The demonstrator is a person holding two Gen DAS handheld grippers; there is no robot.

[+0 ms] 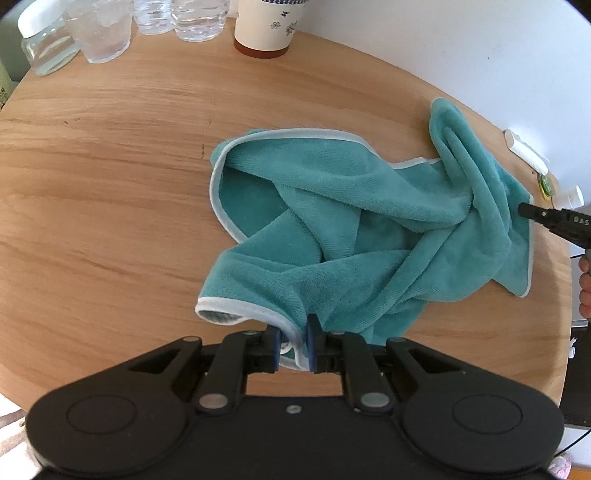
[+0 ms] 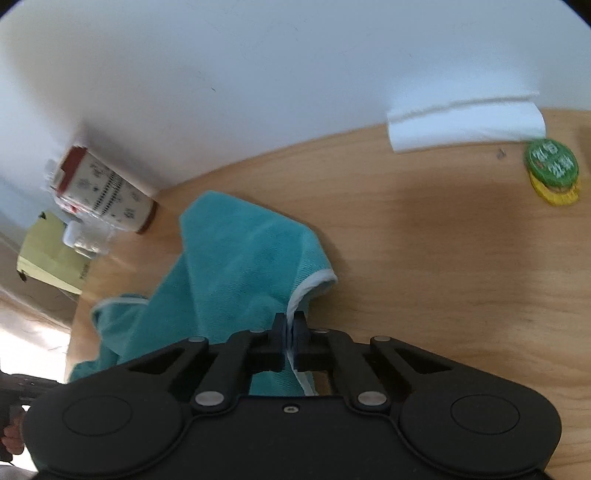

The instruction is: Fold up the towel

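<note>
A teal towel (image 1: pixel 332 206) with a white hem lies crumpled on the round wooden table (image 1: pixel 110 166). My left gripper (image 1: pixel 292 343) is closed on the towel's near hemmed edge, the white hem caught between its blue pads. My right gripper (image 2: pixel 290 332) is shut on another hemmed edge of the towel (image 2: pixel 240 258). In the left wrist view the right gripper (image 1: pixel 524 211) shows at the towel's far right side, tip against the cloth.
A paper cup (image 1: pixel 267 26), plastic bottles (image 1: pixel 177 16) and a glass jar (image 1: pixel 44 44) stand at the table's back edge. A white tissue (image 2: pixel 465 122) and a green and yellow disc (image 2: pixel 552 166) lie near the wall. The table edge curves close on the right.
</note>
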